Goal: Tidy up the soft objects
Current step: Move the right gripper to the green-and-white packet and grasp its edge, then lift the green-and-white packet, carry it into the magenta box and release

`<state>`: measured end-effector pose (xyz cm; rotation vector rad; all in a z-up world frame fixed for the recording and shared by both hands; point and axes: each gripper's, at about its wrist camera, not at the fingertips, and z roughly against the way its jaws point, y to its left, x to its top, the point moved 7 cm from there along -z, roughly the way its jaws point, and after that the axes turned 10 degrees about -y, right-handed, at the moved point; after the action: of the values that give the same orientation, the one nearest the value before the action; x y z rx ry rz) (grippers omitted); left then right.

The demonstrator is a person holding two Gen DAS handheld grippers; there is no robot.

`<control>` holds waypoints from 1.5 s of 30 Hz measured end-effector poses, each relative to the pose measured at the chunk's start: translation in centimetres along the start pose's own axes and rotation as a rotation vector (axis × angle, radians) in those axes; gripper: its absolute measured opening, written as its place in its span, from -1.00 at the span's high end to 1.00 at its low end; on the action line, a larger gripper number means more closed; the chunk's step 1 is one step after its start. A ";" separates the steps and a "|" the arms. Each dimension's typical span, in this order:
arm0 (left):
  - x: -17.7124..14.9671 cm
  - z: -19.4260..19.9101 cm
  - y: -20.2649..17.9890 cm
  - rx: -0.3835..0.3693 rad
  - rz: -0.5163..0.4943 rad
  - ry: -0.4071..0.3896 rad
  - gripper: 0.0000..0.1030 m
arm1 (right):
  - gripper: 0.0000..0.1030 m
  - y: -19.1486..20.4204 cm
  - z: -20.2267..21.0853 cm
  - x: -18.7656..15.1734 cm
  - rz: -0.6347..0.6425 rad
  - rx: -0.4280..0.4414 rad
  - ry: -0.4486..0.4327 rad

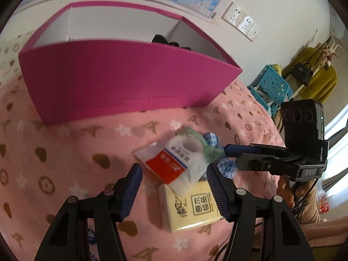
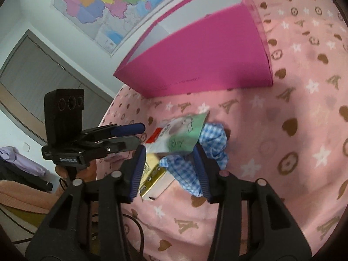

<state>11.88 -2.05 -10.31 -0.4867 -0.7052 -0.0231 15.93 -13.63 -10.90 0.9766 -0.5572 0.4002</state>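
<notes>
A small heap lies on the pink bedspread [image 1: 65,163]. In it a clear plastic bag [image 1: 174,163] with a white roll and a red label rests on a yellow tissue pack [image 1: 191,208]. A blue checked cloth [image 1: 212,138] and something green sit behind them. My left gripper [image 1: 174,187] is open, its pads either side of the bag and pack without pressing. My right gripper [image 2: 169,169] is open over the checked cloth [image 2: 182,169], which lies between its fingers beside the tissue pack [image 2: 152,174] and under the bag [image 2: 180,134]. A magenta box [image 1: 130,82] stands behind the heap.
A black item [image 1: 165,40] lies in the box's right compartment. Past the bed edge are a blue perforated basket [image 1: 271,84] and an olive garment [image 1: 315,80] on a rack. A map [image 2: 104,4] hangs on the wall. A hand [image 1: 289,193] holds the right gripper's handle.
</notes>
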 end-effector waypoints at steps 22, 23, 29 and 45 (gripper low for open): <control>-0.3 -2.1 0.9 -0.092 0.152 0.055 -0.18 | 0.06 -0.5 -2.7 1.6 -0.030 0.001 -0.006; -0.3 -2.2 1.0 -0.086 0.149 0.053 -0.15 | 0.06 -0.6 -2.8 1.7 -0.029 -0.003 -0.006; -0.1 -2.3 1.3 -0.066 0.132 0.050 0.06 | 0.62 -1.1 -3.7 2.0 -0.021 -0.011 0.000; 1.2 0.2 -0.4 -0.071 0.050 -0.044 0.21 | 0.71 1.5 -0.9 2.9 0.069 0.000 -0.084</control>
<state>12.63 -2.19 -9.22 -0.5737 -0.7371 0.0098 17.64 -11.91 -8.48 0.9796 -0.6680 0.4225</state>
